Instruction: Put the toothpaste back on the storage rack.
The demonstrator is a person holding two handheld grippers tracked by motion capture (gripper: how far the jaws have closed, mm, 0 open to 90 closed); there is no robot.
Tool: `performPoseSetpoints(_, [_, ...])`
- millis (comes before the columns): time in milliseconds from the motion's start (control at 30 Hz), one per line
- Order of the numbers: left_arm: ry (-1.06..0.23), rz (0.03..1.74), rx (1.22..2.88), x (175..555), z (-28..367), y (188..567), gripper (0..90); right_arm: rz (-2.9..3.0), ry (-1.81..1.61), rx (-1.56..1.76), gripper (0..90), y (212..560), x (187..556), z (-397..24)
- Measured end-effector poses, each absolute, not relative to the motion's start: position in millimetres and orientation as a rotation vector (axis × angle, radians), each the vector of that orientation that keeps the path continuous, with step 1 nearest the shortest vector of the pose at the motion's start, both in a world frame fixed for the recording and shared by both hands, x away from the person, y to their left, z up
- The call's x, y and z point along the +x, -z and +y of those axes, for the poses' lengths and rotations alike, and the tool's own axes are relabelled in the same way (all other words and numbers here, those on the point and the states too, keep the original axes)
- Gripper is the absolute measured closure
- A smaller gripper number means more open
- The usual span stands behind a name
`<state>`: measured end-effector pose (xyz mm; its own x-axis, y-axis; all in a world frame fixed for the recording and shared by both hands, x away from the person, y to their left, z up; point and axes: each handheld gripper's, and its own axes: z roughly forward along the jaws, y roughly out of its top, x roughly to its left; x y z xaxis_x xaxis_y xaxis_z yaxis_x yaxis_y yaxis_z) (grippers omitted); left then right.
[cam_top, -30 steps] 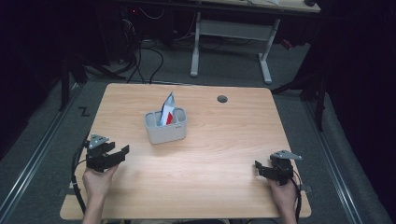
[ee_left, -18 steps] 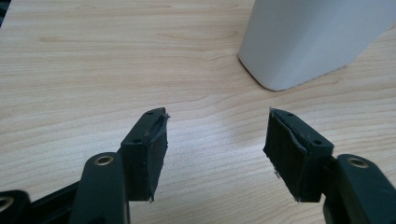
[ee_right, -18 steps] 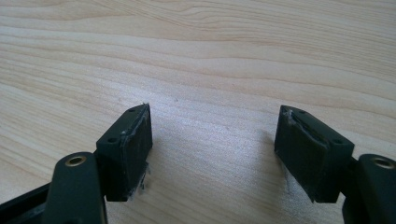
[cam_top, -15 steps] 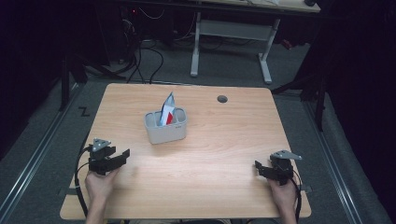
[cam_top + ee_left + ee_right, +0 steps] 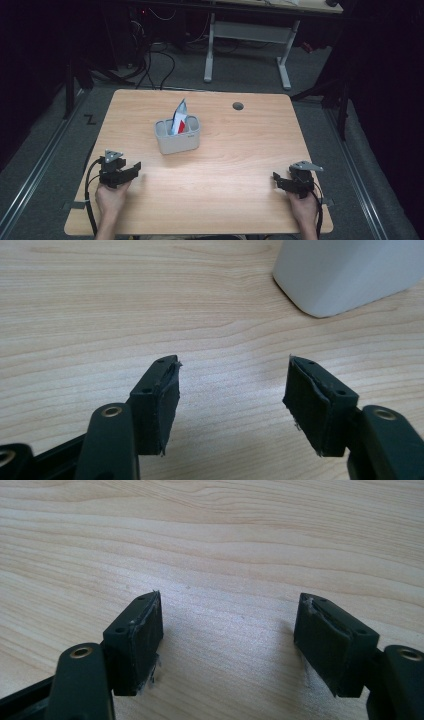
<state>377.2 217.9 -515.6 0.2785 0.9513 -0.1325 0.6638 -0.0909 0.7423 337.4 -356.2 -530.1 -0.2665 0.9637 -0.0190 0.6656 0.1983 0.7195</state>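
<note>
A grey holder (image 5: 177,135) with a red-and-white packet (image 5: 179,119) upright inside sits mid-counter (image 5: 240,165), toward twelve o'clock. The left claw (image 5: 131,169) at eight and the right claw (image 5: 278,179) at four rest apart and empty, seemingly parked for easy reach.

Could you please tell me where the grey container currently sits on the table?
In the high view the grey container stands left of the table's centre, towards the far edge, ahead of the left gripper; its corner appears at the top right of the left gripper view.

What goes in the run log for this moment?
left gripper: open, empty | right gripper: open, empty | bin: mid-table, holds packet, untouched
</note>
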Motion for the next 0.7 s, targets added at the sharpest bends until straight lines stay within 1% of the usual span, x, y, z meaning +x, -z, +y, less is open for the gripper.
performPoseSetpoints(433, [-0.515,1.477,1.866,387,209,528,39.4,2.007,-0.835,1.514,27.7,530,337,-356])
performPoseSetpoints(700, [-0.603,1.487,1.890,389,209,533,39.4,2.007,-0.835,1.514,27.6,530,337,-356])
